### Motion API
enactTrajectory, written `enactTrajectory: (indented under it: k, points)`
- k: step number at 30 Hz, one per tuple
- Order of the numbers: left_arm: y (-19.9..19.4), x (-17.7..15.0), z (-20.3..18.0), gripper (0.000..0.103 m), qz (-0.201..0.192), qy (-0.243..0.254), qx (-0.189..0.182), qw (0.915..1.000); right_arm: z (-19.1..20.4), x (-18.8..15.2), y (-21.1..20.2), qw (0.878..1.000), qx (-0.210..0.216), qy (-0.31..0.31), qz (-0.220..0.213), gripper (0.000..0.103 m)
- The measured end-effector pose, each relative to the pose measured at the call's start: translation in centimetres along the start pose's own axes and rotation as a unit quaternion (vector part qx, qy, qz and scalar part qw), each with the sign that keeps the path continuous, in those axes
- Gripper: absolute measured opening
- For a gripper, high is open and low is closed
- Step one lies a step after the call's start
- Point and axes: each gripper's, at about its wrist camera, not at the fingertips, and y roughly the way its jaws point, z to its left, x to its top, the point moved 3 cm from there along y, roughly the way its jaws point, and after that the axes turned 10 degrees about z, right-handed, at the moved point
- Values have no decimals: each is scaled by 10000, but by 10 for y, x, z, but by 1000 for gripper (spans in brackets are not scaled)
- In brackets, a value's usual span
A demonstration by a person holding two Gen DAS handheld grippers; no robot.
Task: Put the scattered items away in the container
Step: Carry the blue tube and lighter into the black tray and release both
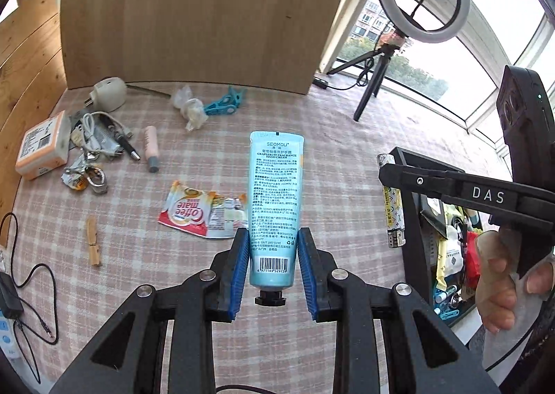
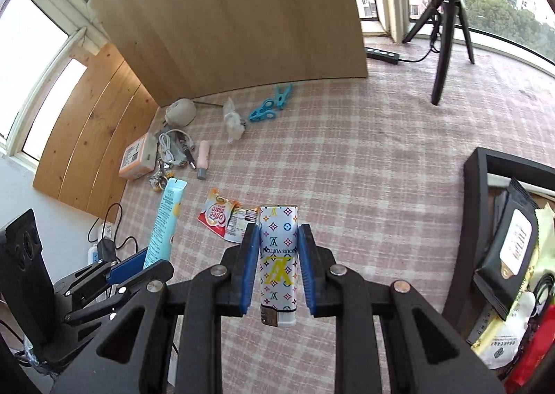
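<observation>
Tubes and lighters make awkward cargo, so each is pinched low on its body, leaving most of its length standing forward of the pads. The left tongs clamp a pale blue hand cream tube near its capped end, the black cap toward the camera and the crimped end pointing far; holding it by the stiffer shoulder likely keeps the soft body from squashing. The right tongs grip a white patterned lighter across its narrow sides, metal head nearest the camera, a hold that suits its flat, rigid case.

Both things are clear of the checked cloth on the counter, carried in the air. The black container stands at the right, already crowded with packets, among them a black wipes pack, so its open top sits close to the right tongs and farther from the left ones. In the left view the lighter hangs just at the container's near-left corner, which suggests it goes in first.

Still scattered at the far left are an orange-and-white box, a tangle of white cable, a pink tube and blue clips; a Coffee mate sachet and a wooden clothespin lie nearer. Much tidying remains.
</observation>
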Motion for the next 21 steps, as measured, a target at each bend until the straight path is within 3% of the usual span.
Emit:
enactTrajectory:
  k: [7, 13, 21]
  points:
    - [27, 5, -111, 26, 291, 1085, -435, 9927, -114, -48, -69, 9907, -443, 1165, -551, 22]
    - [52, 0, -196, 27, 542, 1775, -765, 9797, -204, -103, -124, 9696, -862, 2112, -888, 22]
    - [75, -11, -271, 27, 750, 2238, -1008, 9665, -283, -168, -168, 9412, -1363, 2915, -1028, 22]
